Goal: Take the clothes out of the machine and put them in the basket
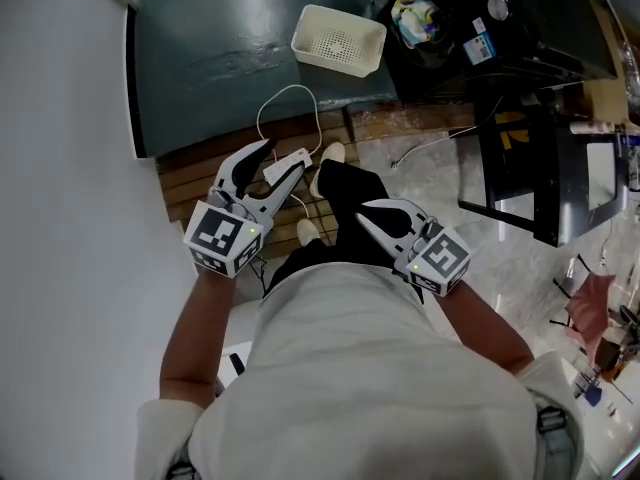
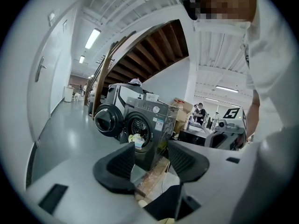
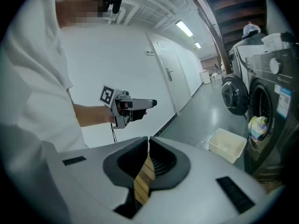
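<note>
- I was at the approach: the clothes (image 2: 135, 140) sat in the open washing machine (image 2: 152, 120), the basket (image 1: 330, 60) on the floor nearby.
- Next, I judged, I had to reach into the drum and grip a garment.
- My left gripper (image 1: 285, 153) stood half open, empty.
- My right gripper (image 1: 362, 213) was closed tip to tip on nothing.

The left gripper (image 1: 283, 156), jaws apart, and the right gripper (image 1: 365, 216) hover over wooden slats (image 1: 185, 183); beyond them sits a white basket (image 1: 338, 40).
</note>
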Available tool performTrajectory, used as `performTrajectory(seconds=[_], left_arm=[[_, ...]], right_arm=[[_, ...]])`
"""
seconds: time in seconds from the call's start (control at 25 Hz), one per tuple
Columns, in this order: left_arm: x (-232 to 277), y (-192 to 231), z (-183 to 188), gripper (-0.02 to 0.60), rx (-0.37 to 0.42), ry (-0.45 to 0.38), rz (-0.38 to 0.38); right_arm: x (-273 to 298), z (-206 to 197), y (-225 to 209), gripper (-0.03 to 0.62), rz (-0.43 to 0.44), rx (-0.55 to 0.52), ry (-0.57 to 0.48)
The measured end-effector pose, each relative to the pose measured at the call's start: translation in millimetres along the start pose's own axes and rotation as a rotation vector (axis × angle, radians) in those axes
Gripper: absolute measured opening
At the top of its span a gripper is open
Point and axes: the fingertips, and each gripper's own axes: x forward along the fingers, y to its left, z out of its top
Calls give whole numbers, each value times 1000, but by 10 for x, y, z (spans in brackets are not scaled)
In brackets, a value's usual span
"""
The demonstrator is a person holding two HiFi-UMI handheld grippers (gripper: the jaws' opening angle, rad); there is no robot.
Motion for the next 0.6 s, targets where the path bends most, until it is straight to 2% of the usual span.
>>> performTrajectory(seconds=[0.28,0.44,0.6], left_arm=[[1123,471,516,222,40,87,-92],[1722,567,942,233,67,126,-145],[2191,586,1374,239,109,142,-190]], right_arm=[[227,550,-957,14,-2,51,-27],[174,953,-1390,14,-12,64,-31],[41,1299,-1684,14,-56,66,-50]])
